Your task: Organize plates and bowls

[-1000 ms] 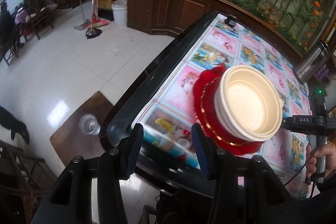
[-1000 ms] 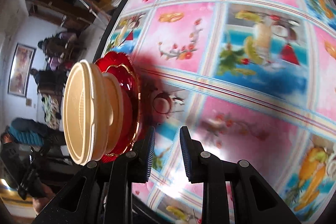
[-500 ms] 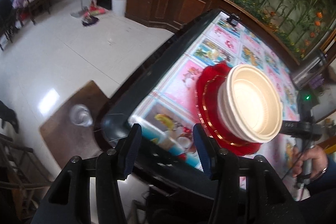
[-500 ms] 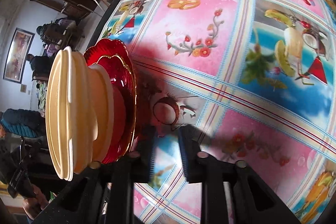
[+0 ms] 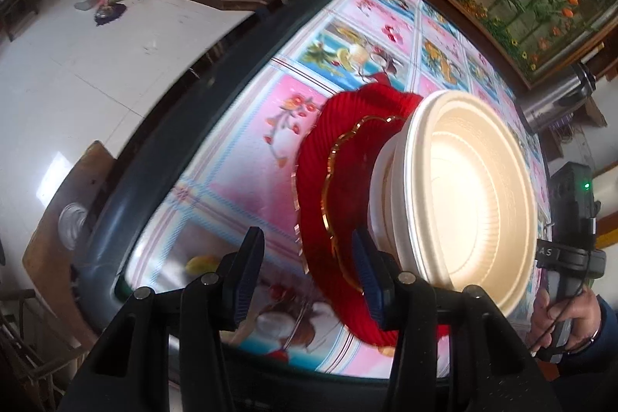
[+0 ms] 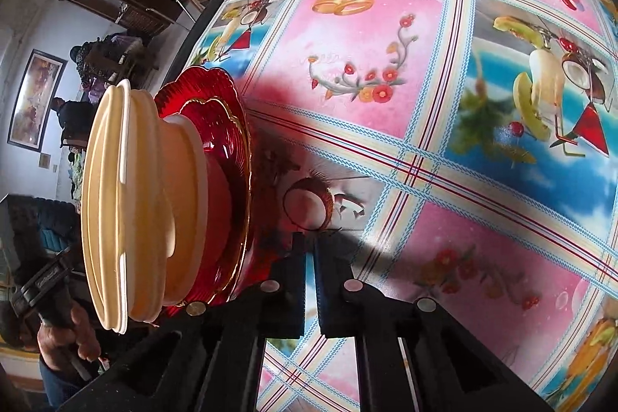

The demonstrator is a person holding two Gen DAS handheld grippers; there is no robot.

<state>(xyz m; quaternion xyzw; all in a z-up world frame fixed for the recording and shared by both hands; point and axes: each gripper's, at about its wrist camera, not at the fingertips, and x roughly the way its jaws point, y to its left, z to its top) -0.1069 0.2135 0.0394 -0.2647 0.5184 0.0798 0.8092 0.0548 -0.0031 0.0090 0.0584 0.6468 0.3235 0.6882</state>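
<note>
Closer now over the stack: left gripper [image 5: 307,271] half-spread, gripping nothing, red plates' [image 5: 336,188] rim between its pads. Right gripper [image 6: 310,280] just clenched, empty. Cream bowls [image 5: 463,203] at 3 o'clock; could tip if nudged.

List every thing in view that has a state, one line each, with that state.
cream bowls: nested, upright, standing on the red plates.
red plates: two stacked, flat on the table, not gripped.
table: covered by a patterned cloth.
left gripper: open, nothing between its pads, one finger beside the plates' rim.
right gripper: jaws just closed, shut on nothing, beside the stack.
</note>
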